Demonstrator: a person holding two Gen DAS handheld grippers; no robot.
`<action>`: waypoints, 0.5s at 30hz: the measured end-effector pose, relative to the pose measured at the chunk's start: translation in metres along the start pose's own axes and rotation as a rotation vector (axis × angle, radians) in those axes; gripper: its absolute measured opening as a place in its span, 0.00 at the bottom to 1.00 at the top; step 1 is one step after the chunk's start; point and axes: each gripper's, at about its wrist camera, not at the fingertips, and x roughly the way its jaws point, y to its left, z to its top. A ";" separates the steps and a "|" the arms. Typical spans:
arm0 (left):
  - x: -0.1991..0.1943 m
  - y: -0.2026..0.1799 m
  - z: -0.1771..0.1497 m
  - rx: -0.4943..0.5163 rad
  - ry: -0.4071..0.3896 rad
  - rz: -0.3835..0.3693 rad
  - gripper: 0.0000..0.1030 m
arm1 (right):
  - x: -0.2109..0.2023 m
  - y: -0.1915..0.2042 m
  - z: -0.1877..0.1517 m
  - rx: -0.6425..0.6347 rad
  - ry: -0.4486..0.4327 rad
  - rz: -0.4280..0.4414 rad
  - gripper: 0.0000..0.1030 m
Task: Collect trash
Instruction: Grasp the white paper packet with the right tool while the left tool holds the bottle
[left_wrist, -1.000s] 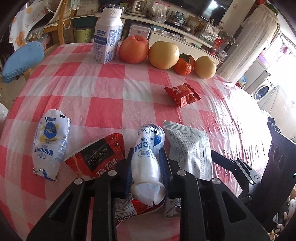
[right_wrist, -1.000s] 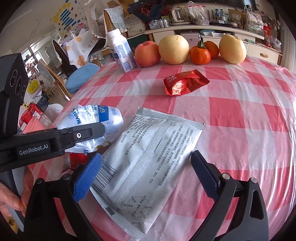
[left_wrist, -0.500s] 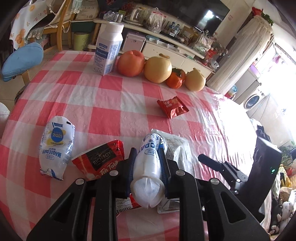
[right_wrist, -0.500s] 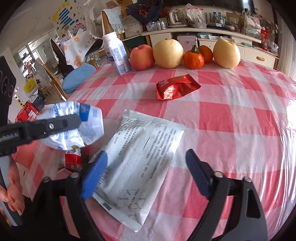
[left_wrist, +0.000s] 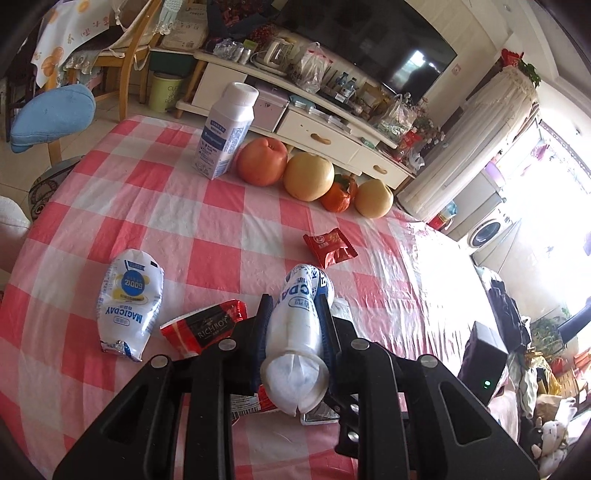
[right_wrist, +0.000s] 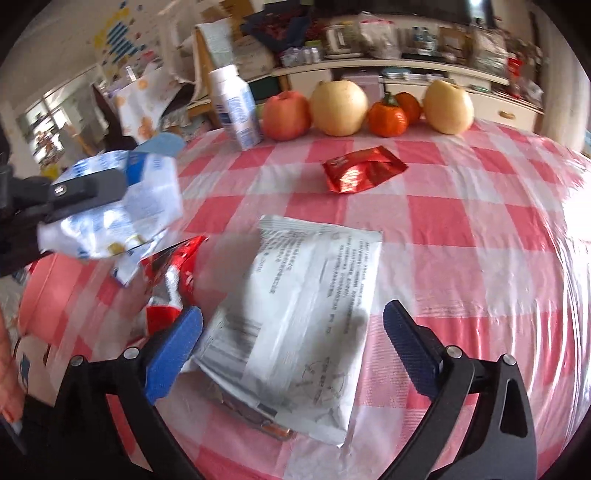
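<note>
Left tongs (left_wrist: 293, 317) clamp a white wrapper (left_wrist: 295, 332) above the checked worktop (left_wrist: 207, 221); right tongs (right_wrist: 291, 339) hang apart over a grey pouch (right_wrist: 303, 314). Three other wrappers lie uncollected, so most work seemingly remains.

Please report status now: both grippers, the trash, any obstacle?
Left hand-held gripper shut on white milk pouch, lifted. Right hand-held gripper open over grey packet. Red wrapper beyond; nothing blocking.
</note>
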 end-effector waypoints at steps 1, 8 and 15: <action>-0.001 0.000 0.000 -0.003 -0.001 -0.003 0.25 | 0.002 0.001 0.002 0.010 0.002 -0.009 0.96; -0.016 0.007 0.003 -0.021 -0.033 -0.028 0.25 | 0.022 0.005 0.006 0.033 0.012 -0.115 0.96; -0.028 0.020 0.006 -0.049 -0.052 -0.044 0.25 | 0.015 -0.007 0.001 0.008 -0.029 -0.114 0.67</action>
